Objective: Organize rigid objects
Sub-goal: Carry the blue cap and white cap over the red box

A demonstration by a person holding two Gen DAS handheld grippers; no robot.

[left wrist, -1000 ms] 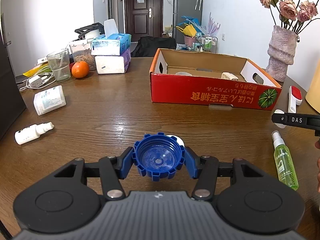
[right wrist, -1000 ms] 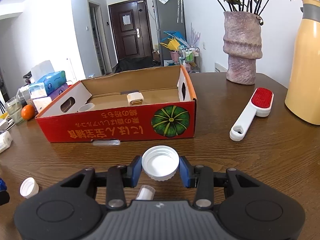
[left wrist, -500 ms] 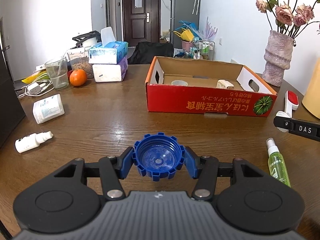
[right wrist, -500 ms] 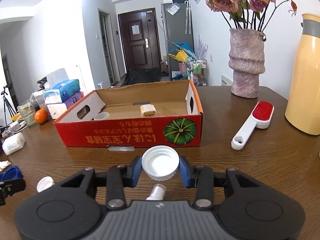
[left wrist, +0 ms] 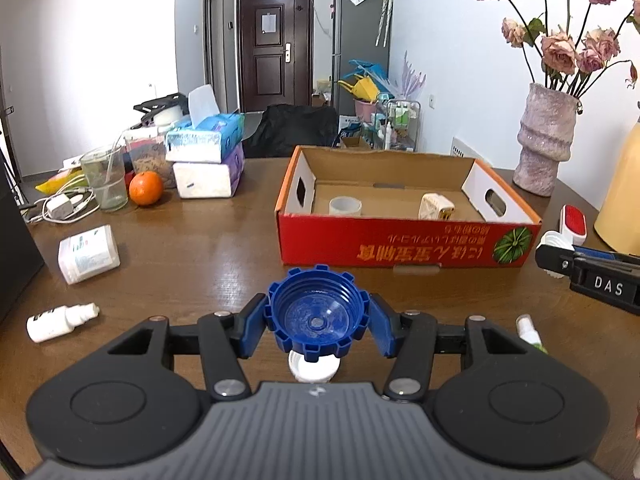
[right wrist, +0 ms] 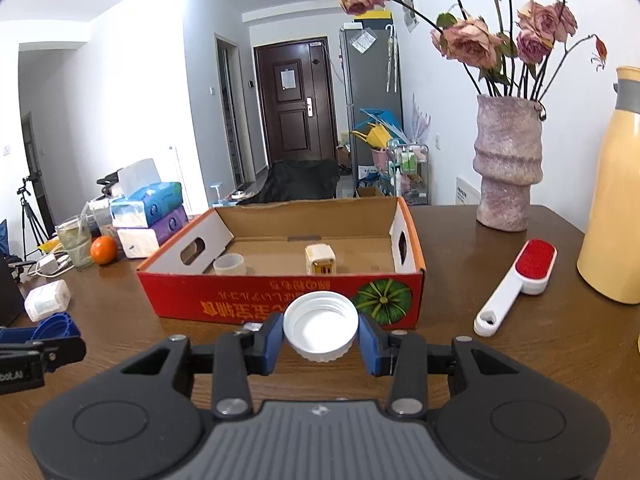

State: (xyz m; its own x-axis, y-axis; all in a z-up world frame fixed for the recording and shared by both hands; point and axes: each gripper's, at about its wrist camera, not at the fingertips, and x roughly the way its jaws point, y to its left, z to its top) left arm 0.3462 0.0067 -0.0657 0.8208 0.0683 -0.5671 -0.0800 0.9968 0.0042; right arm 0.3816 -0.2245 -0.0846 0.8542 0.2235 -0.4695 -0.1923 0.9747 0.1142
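A blue cap point(left wrist: 316, 317) sat clamped in the left gripper point(left wrist: 316, 322) above the table point(left wrist: 192, 256), while the right gripper point(right wrist: 320, 334) pinched a white cap point(right wrist: 320, 327). Ahead stood a red box point(right wrist: 280, 304) holding what looked like a tape roll point(right wrist: 229, 264).

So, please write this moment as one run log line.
left gripper: shut on blue cap | right gripper: shut on white cap | red box: ahead, open

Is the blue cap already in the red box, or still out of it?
Out. The blue cap sits clamped in the left gripper, short of the red box.
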